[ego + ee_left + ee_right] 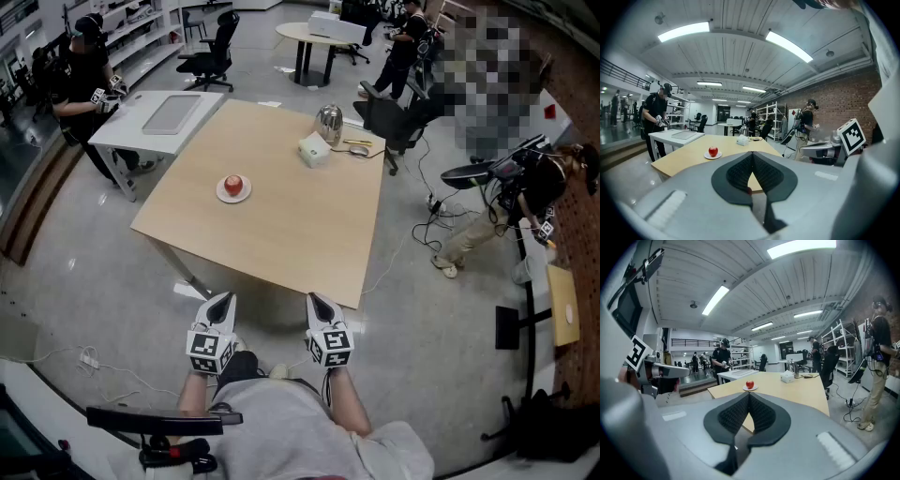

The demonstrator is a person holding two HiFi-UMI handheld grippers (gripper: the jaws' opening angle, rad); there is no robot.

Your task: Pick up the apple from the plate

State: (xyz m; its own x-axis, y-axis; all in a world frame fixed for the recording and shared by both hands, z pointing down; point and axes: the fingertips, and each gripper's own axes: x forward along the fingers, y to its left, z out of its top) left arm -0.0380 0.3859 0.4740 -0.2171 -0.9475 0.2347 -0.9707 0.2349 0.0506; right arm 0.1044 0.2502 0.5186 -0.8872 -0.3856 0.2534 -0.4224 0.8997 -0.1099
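One red apple (233, 184) sits on a small white plate (221, 194) on the light wooden table (281, 234).

Position relative to the fingers: ahead of both pairs and well apart from them, beyond the near table edge. No contact with either gripper.

Left gripper (225, 298):
- Held low in front of the person, short of the table edge, marker cube toward the body.
- In the left gripper view the fingers (738, 171) are pressed together at the tips, with only a narrow wedge of gap lower down between the ribbed pads.
- Nothing is held.
- The apple (713, 151) appears ahead and to the left of the closed tips of the left gripper (752, 153), on its plate (707, 156).

Right gripper (314, 298):
- Beside the left one, near it but not touching, at the same distance from the table.
- In the right gripper view the fingers (764, 416) also meet at the tips, with the same small wedge below.
- Empty.
- The apple (750, 384) lies almost straight ahead, just above the tips of the right gripper (749, 394).

Further out:
- A white tissue box (314, 150) and a metal kettle (328, 122) stand at the far side of the table, beyond the apple and to the right of both finger pairs' lines.
- A white side table (159, 122) stands beyond the table's far-left corner, with a person in dark clothes (80, 75) standing at it.
- Black office chairs (214, 52) are farther back.
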